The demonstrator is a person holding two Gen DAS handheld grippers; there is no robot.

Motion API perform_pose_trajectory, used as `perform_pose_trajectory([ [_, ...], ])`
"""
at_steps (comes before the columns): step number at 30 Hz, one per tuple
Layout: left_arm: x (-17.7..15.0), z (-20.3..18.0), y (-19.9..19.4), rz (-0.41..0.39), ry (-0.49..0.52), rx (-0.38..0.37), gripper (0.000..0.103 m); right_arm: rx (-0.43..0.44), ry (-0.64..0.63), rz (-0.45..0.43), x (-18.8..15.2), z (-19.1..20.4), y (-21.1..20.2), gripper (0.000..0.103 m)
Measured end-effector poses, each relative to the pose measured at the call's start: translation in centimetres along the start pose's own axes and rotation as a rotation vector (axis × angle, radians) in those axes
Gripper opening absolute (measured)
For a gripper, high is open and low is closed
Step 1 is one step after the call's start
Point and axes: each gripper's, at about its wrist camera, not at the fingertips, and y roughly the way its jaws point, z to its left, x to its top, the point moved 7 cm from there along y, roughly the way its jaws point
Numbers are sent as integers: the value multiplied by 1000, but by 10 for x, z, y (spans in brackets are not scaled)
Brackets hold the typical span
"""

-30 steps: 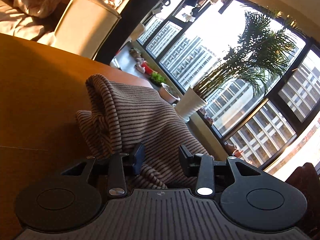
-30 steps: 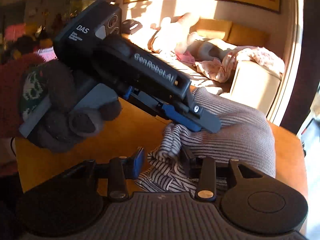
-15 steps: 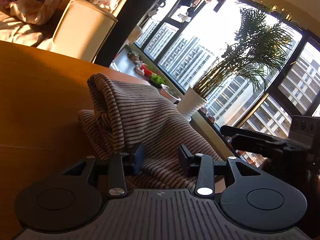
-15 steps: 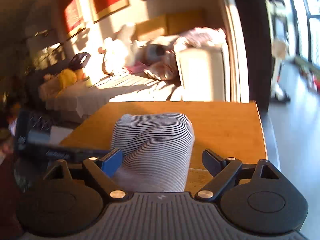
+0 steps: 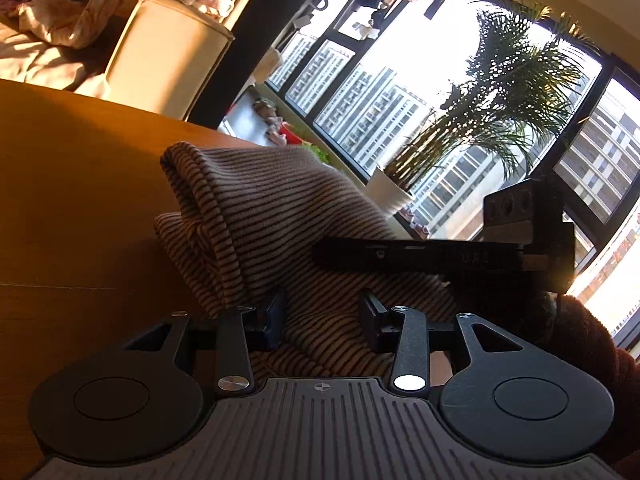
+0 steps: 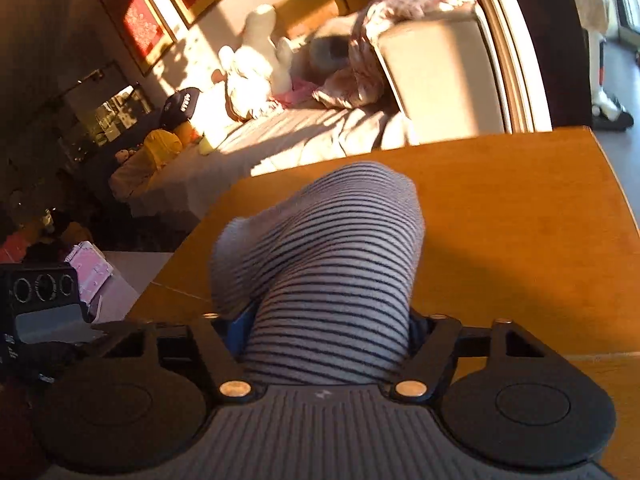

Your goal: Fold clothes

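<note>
Table [image 6: 520,216]: wooden top, sunlit; carries the striped garment, bare wood to either side of it.
Sofa [image 6: 436,76]: beyond the table's far edge, crumpled blanket [image 6: 400,4] over the armrest; unchanged against the earlier frames.
Window [image 5: 400,92]: tower blocks outside, potted palm [image 5: 492,92] on the sill.
Striped garment [image 5: 256,208]: bunched in a heap on the table, one fold standing up at the far left end. In the right wrist view the cloth [image 6: 332,264] now rises in a thick roll straight from between the fingers; half a second ago it lay lower and left of centre.
Right gripper [image 6: 326,334]: seen from the left wrist camera as a dark bar [image 5: 420,256] reaching in from the right over the cloth, further across than 0.5 s ago, absent 1.0 s ago. Fingers fairly wide, closed in from the wider spread of 0.5 s ago, pressing both sides of the roll.
Left gripper [image 5: 322,316]: low over the near edge of the heap, pose matching the earlier frames. Fingers [image 5: 274,314] at a narrow gap, a ridge of cloth between them; true clamping not determinable.
</note>
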Motion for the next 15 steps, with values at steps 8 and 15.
perform_pose_trajectory([
  [8,-7,0,0,-6,-10,-10,53,-130,-110,-16,1,-13,-2,64],
  [15,-5,-5,2,-4,9,-5,53,-93,-19,-20,-12,-27,-28,87],
])
